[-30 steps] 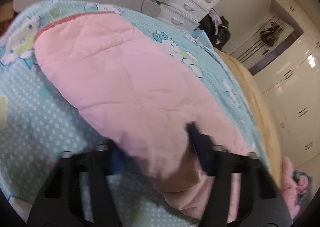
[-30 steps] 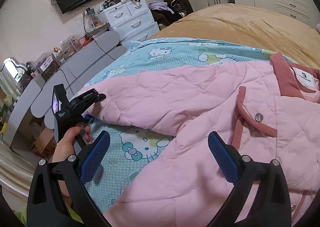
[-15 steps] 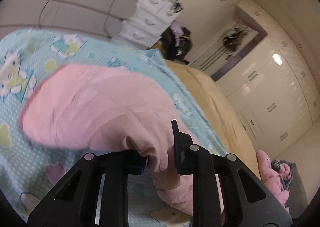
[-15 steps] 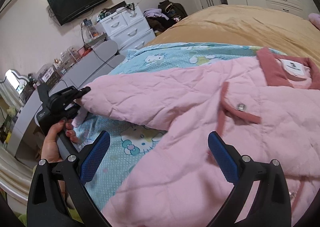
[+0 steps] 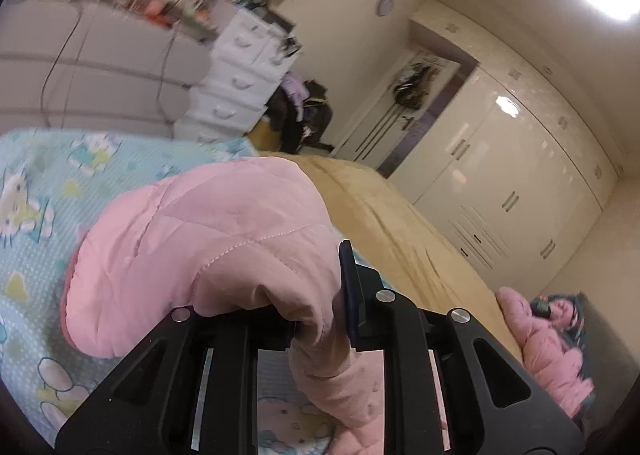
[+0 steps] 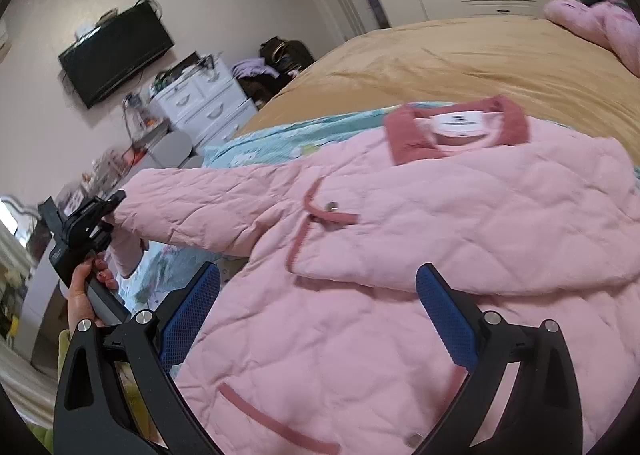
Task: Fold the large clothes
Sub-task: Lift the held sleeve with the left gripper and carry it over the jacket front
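Observation:
A pink quilted jacket (image 6: 420,239) with a dark pink collar (image 6: 456,131) lies spread on the bed, front side up. My left gripper (image 5: 320,311) is shut on the end of its sleeve (image 5: 208,239), which bunches over the jaws and hangs down below them. In the right wrist view that left gripper (image 6: 108,207), held by a hand (image 6: 86,291), lifts the sleeve (image 6: 208,207) out to the left, off the bed. My right gripper (image 6: 318,311) hovers open above the jacket's lower front, with nothing pinched between its blue pads (image 6: 448,319).
A light blue cartoon-print sheet (image 5: 36,191) lies under the jacket on a tan bedspread (image 6: 460,59). Another pink garment (image 5: 552,343) sits at the bed's far corner. White drawers (image 6: 200,103), a wall TV (image 6: 116,55) and white wardrobes (image 5: 520,191) line the room.
The left gripper closed on the sleeve end and lifted it up off the sheet. The right gripper swept to the right over the jacket, bringing the collar into view.

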